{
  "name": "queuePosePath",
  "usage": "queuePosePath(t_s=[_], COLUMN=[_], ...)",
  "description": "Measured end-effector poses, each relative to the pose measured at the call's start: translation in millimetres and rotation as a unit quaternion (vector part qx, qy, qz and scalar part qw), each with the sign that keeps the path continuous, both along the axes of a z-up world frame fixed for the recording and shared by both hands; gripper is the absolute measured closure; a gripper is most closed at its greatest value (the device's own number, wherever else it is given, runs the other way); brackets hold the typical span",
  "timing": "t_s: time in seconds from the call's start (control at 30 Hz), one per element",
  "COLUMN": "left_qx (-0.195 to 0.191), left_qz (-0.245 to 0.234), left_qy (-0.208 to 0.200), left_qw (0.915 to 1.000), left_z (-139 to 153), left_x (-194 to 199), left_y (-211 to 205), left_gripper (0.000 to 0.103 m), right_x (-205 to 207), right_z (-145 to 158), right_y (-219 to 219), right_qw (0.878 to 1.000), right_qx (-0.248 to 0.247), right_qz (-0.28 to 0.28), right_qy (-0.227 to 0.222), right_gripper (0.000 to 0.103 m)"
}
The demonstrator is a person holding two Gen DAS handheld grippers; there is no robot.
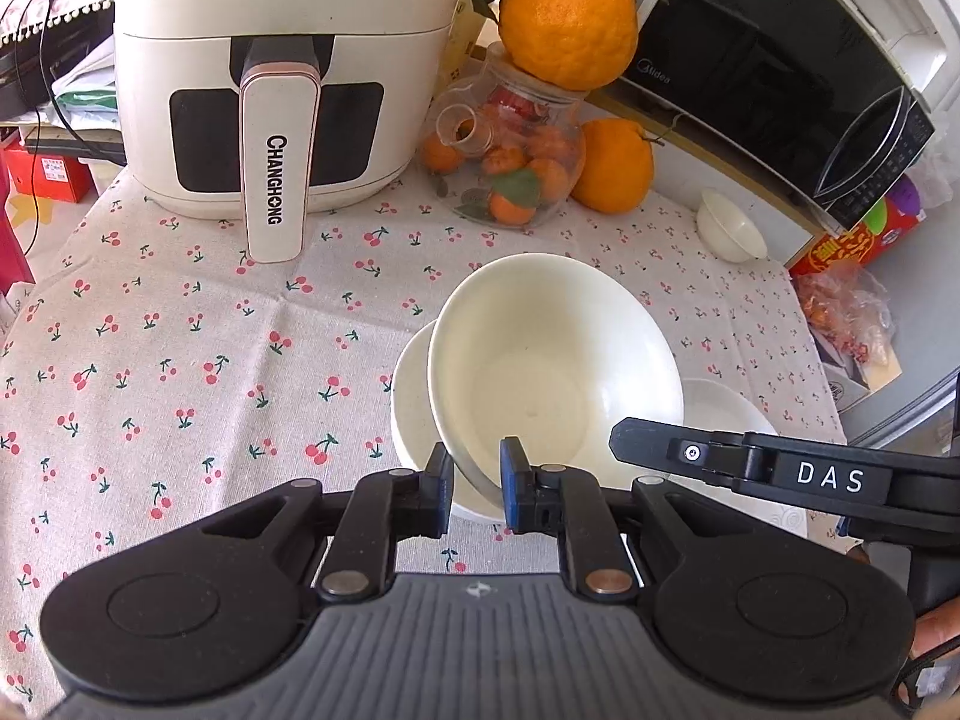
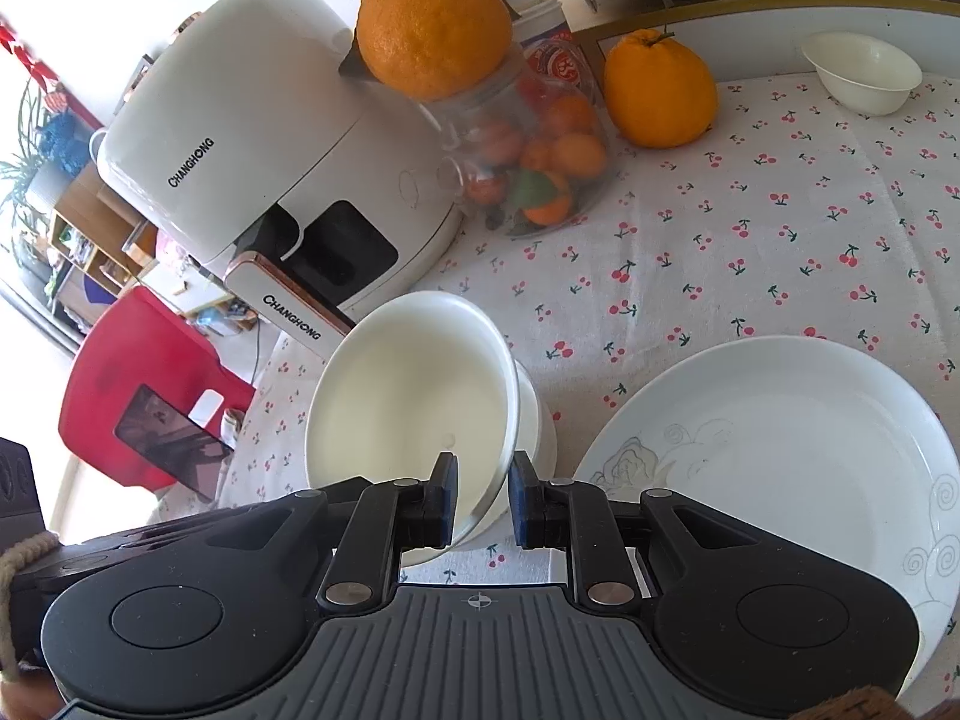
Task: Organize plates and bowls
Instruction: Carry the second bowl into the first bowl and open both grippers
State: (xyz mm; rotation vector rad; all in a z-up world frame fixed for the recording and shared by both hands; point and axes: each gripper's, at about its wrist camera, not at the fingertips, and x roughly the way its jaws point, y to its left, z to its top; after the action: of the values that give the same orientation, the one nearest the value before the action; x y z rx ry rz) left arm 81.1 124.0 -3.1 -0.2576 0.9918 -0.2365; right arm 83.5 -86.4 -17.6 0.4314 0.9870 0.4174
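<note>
The counter, under a cherry-print cloth, carries everything. At its back stands a black microwave, and near the far left a white air fryer with its handle pointing forward. Beside the fryer is a glass jar filled with small oranges, one big orange sitting on its mouth and a second big orange resting on the cloth just beside it.

Nearer the front, on the right, a wide white plate with a faint grey floral pattern lies flat on the cloth. Just left of it a white bowl is tilted up on edge above a second bowl that sits upright beneath it; the tilted one appears to rest partly on or in the lower one, though I cannot tell how far they touch.

The left claw is drawn in narrow, its blue pads pinching the near rim of the tilted bowl. The right claw is likewise narrow, clamped on that same bowl's rim from the other side, one pad inside and one outside.

A small white bowl sits alone well apart, in front of the microwave.
</note>
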Motion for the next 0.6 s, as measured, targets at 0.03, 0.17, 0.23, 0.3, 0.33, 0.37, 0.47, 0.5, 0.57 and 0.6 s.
queuePosePath(t_s=[0.03, 0.17, 0.23, 0.3, 0.33, 0.37, 0.47, 0.5, 0.57, 0.6], left_qx=[0.003, 0.01, 0.016, 0.02, 0.022, 0.024, 0.031, 0.032, 0.038, 0.043], left_qz=[-0.001, -0.003, -0.005, -0.005, -0.005, -0.005, -0.005, -0.005, -0.002, -0.002], left_qy=[0.002, 0.008, 0.006, 0.005, 0.004, 0.004, 0.006, 0.006, 0.004, 0.003], left_qw=[1.0, 0.9999, 0.9998, 0.9998, 0.9997, 0.9997, 0.9995, 0.9994, 0.9993, 0.9991], left_z=[-0.9, -3.5, -4.5, -4.9, -5.1, -5.4, -6.8, -6.9, -6.8, -7.3], left_x=[0.3, 1.1, 1.4, 2.1, 2.2, 2.4, 4.2, 4.4, 3.9, 4.8], left_y=[-0.6, -3.2, -4.1, -4.8, -5.1, -5.2, -5.9, -5.8, -6.7, -7.1], left_gripper=[0.088, 0.085, 0.085, 0.085, 0.085, 0.085, 0.085, 0.085, 0.08, 0.079], right_x=[0.4, 2.6, 3.0, 4.0, 4.4, 4.5, 4.6, 4.8, 5.2, 5.5], right_z=[-0.9, -4.9, -6.6, -7.6, -7.7, -7.7, -8.3, -8.7, -9.2, -9.3], right_y=[0.5, 2.8, 3.5, 4.8, 5.8, 6.4, 7.6, 7.4, 6.9, 6.6], right_qw=[1.0, 1.0, 1.0, 1.0, 1.0, 1.0, 1.0, 1.0, 1.0, 1.0], right_qx=[-0.001, -0.005, -0.006, -0.009, -0.011, -0.013, -0.015, -0.014, -0.012, -0.013], right_qz=[0.0, 0.001, 0.0, 0.0, 0.001, 0.002, 0.003, 0.003, 0.002, 0.001], right_qy=[0.001, 0.006, 0.008, 0.008, 0.007, 0.005, 0.005, 0.007, 0.009, 0.01], right_gripper=[0.083, 0.083, 0.083, 0.083, 0.083, 0.083, 0.083, 0.083, 0.083, 0.083])
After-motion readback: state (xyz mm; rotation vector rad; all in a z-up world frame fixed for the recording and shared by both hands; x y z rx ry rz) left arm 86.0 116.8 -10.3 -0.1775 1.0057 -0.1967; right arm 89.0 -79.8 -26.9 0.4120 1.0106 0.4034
